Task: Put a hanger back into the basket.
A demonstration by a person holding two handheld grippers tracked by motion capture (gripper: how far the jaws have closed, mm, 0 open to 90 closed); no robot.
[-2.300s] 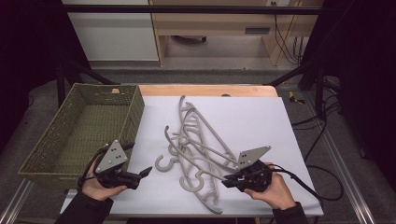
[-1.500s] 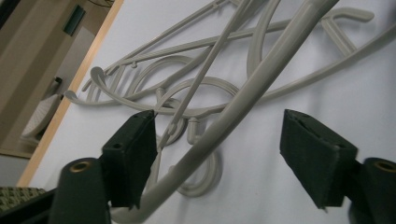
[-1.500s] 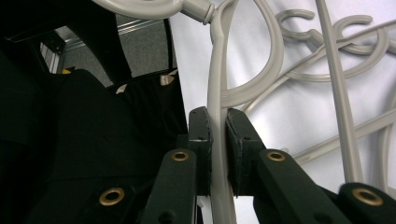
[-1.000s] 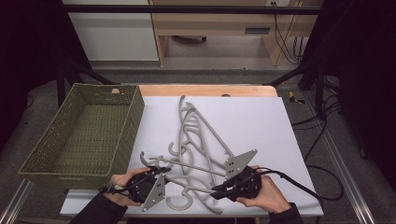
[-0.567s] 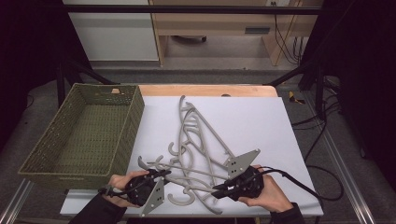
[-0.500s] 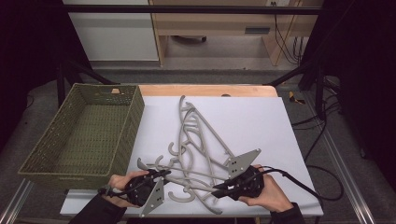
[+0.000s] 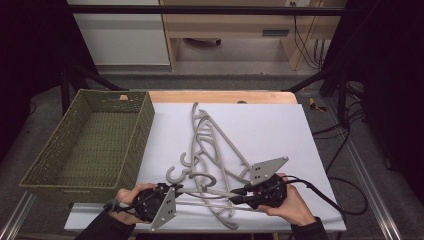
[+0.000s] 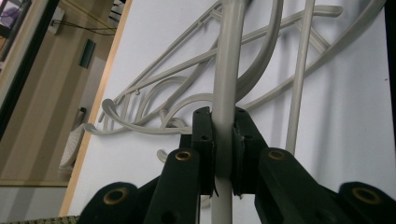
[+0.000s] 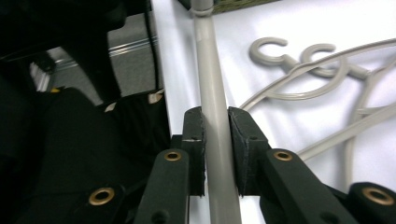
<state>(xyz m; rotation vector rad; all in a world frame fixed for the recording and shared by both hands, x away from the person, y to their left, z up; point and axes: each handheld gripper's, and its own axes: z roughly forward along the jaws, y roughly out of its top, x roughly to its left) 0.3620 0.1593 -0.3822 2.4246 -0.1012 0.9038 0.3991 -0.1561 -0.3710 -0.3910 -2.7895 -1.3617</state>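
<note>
White table (image 7: pixel 280 125), one basket (image 7: pixel 90 145), two grippers

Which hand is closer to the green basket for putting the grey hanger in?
Left. The left tool grips the grey plastic hanger's bar right beside the green woven basket; the right tool grips the bar's far end.

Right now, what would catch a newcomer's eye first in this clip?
Probably the tangle of grey hangers on the white table. At its near edge, the left gripper and right gripper each clamp the same hanger bar from opposite ends. A green basket stands at left.
</note>
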